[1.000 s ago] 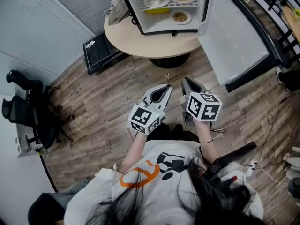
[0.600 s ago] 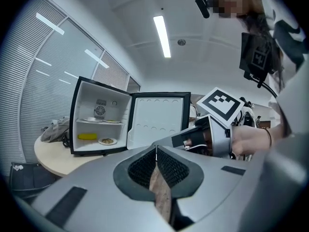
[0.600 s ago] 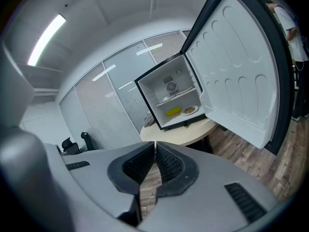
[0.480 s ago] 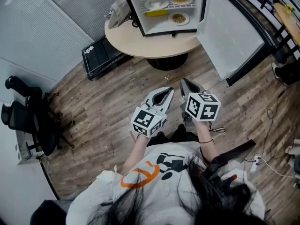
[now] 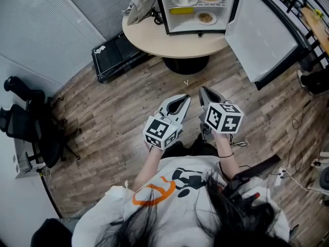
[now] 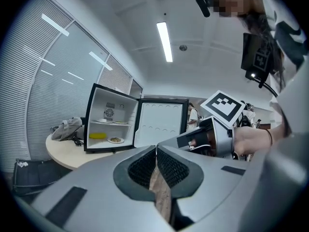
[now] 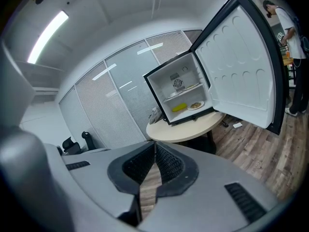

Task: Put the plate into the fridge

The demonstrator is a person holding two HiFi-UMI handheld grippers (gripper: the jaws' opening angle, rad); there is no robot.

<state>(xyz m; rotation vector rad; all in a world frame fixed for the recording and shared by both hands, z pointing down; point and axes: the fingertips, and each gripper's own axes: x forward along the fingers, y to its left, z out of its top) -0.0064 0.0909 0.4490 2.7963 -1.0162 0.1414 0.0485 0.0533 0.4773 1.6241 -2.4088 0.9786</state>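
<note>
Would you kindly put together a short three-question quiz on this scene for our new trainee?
1. True or false: the door of the mini fridge stands open.
2. What does the right gripper hold? A: a plate. B: nothing, its jaws are shut together. C: a cable.
3. In a few words: what does the mini fridge stand on?

Key: 1 true. 2 B. 3 the round table.
</note>
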